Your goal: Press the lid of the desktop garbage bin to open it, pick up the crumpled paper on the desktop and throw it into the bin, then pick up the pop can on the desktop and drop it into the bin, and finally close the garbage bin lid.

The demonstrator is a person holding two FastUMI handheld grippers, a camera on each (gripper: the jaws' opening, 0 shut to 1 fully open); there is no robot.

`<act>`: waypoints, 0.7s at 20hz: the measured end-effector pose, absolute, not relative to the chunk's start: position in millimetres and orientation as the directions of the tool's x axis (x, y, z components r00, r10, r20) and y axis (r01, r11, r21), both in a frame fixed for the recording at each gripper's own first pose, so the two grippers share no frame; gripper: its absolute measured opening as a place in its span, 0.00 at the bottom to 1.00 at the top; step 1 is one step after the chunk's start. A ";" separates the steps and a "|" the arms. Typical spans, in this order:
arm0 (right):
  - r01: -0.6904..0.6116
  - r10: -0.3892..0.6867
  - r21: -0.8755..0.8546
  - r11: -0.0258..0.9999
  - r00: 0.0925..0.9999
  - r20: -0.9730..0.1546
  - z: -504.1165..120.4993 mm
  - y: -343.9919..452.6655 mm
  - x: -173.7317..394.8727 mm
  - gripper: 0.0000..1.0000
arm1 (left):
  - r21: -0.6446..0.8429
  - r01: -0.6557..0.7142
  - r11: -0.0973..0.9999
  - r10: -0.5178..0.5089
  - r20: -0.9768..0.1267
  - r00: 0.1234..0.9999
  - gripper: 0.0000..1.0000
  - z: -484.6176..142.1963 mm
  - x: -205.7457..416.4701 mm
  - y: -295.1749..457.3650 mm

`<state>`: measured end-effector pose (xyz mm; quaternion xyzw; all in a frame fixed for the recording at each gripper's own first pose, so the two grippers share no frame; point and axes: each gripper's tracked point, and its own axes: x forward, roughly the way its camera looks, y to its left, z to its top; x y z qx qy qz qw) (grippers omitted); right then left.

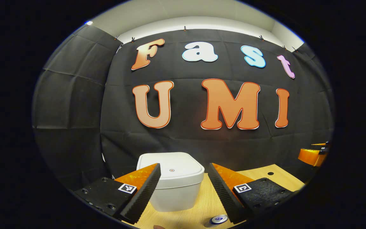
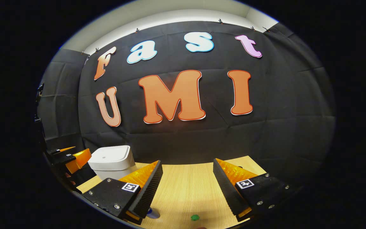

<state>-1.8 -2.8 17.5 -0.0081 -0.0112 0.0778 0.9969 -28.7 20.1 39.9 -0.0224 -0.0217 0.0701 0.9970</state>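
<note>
In the left gripper view the left gripper has its fingers spread wide with nothing between them, and the white garbage bin stands just ahead on the wooden desktop with its lid down, while the top of the pop can shows at the bottom edge near the right finger. In the right gripper view the right gripper is also wide apart and holds nothing above the bare desktop. The bin stands far to its left, the left gripper is beside it, and a small green thing lies low between the fingers.
</note>
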 end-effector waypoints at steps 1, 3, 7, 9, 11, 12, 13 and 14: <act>-0.157 0.157 -0.021 0.987 0.987 0.019 17.5 -1.6 -3.3 0.95 | -0.056 -0.137 0.989 0.140 0.034 0.990 0.99 39.8 -28.8 22.6; -0.164 0.164 -0.028 0.986 0.986 0.022 18.3 1.3 -5.5 0.95 | -0.075 -0.140 0.987 0.142 0.025 0.989 0.95 41.3 -29.2 26.9; -0.173 0.174 -0.036 0.984 0.984 0.026 20.0 5.2 -10.1 0.95 | -0.049 -0.171 0.984 0.172 0.017 0.985 0.95 44.7 -36.1 42.3; -0.175 0.176 -0.032 0.984 0.984 0.028 21.3 5.7 -13.0 0.95 | -0.037 -0.185 0.982 0.186 0.028 0.982 0.95 48.7 -40.1 48.1; -0.176 0.177 -0.029 0.984 0.984 0.031 22.0 5.7 -14.3 0.95 | -0.027 -0.191 0.981 0.192 0.036 0.981 0.95 52.6 -42.7 51.2; -0.177 0.178 -0.027 0.984 0.984 0.032 23.2 7.0 -14.5 0.95 | -0.027 -0.192 0.981 0.193 0.040 0.980 0.95 52.9 -43.9 51.5; -0.178 0.179 -0.025 0.984 0.983 0.032 24.0 6.8 -15.7 0.95 | -0.027 -0.192 0.981 0.193 0.040 0.980 0.95 54.1 -45.5 53.6; -0.177 0.178 -0.023 0.984 0.983 0.032 24.7 7.2 -16.2 0.95 | -0.028 -0.192 0.981 0.194 0.040 0.980 0.95 54.9 -46.6 54.4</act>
